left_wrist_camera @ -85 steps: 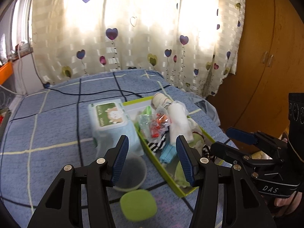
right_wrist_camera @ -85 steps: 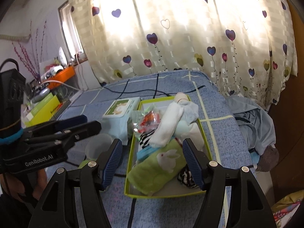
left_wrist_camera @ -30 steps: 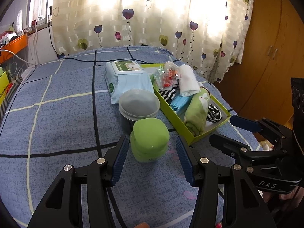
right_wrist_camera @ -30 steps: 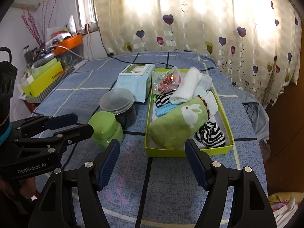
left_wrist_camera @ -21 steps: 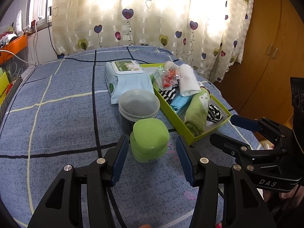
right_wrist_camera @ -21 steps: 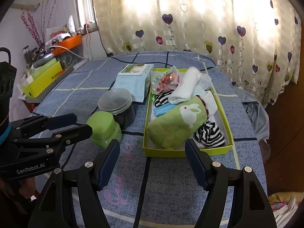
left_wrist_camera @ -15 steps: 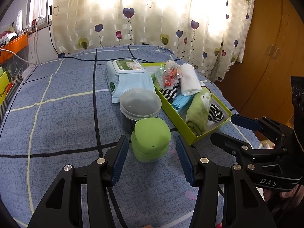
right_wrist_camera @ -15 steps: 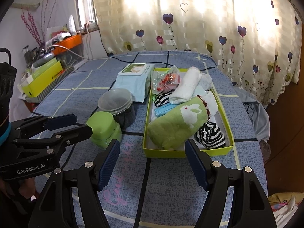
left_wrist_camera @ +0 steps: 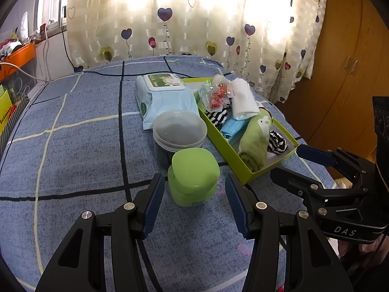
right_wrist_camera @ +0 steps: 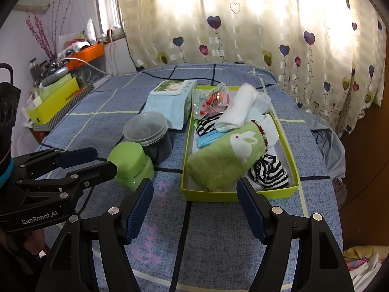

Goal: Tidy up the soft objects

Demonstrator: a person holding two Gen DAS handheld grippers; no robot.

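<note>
Both grippers had pulled back from the box (right_wrist_camera: 237, 196), left gripper (left_wrist_camera: 193, 203) and right gripper (right_wrist_camera: 195, 210) jaws apart and empty, green jar (left_wrist_camera: 193, 176) directly ahead of left, green rabbit towel (right_wrist_camera: 225, 157) boxed beyond right.

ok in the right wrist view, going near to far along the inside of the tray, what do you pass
green rabbit towel → blue packet → rolled white cloth, all inside the yellow-green tray
</note>
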